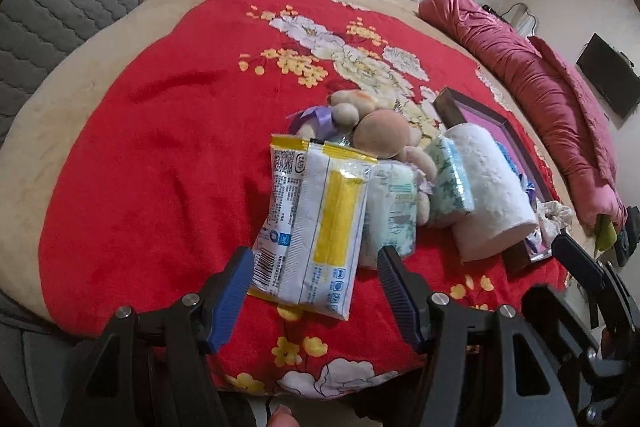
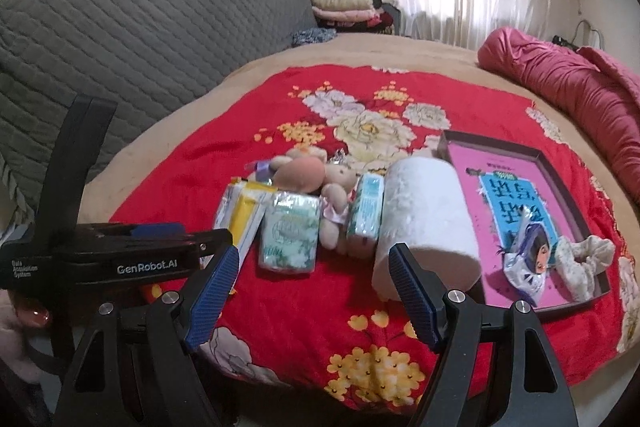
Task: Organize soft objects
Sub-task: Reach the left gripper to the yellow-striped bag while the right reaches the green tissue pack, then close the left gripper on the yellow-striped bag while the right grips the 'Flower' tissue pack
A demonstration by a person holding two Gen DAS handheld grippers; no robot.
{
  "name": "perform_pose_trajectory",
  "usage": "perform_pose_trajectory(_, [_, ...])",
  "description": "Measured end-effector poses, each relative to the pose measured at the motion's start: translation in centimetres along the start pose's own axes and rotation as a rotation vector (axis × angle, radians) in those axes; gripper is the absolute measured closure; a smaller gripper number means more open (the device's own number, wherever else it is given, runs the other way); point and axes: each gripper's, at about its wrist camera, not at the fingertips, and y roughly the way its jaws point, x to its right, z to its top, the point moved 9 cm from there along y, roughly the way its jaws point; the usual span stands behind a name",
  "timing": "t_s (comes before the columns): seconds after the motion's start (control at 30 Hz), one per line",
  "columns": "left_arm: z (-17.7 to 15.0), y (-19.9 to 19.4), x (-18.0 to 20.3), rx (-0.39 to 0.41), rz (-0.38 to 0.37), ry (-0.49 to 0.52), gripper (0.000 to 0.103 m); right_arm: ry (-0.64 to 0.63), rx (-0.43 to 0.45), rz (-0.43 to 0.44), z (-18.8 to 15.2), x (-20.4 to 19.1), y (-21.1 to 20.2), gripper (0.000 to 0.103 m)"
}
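Observation:
On a red flowered blanket (image 2: 280, 307) lie a yellow-and-white packet (image 1: 316, 227), a green tissue pack (image 2: 290, 233), a small plush bear (image 2: 316, 175), a second tissue pack (image 2: 366, 213) and a white paper roll (image 2: 424, 219). A dark tray (image 2: 572, 163) with a pink book holds a foil pouch (image 2: 524, 263) and a scrunchie (image 2: 584, 263). My left gripper (image 1: 316, 263) is open, its fingers on either side of the packet's near end. My right gripper (image 2: 314, 263) is open and empty, just in front of the tissue pack and the roll.
A rolled pink quilt (image 2: 568, 83) lies along the bed's right side. A grey quilted headboard (image 2: 140, 39) stands at the left. Folded clothes (image 2: 344, 7) are stacked at the far end by the curtained window. The left gripper's body (image 2: 100, 259) sits low at left in the right wrist view.

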Motion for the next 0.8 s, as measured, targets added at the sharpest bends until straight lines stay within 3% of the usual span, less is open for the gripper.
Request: perform_pose_trajectory(0.8, [0.8,4.3,-1.1,-0.04,-0.033,-0.01,0.037,-0.003,-0.122,0.051,-2.4,-0.9,5.7,0.025])
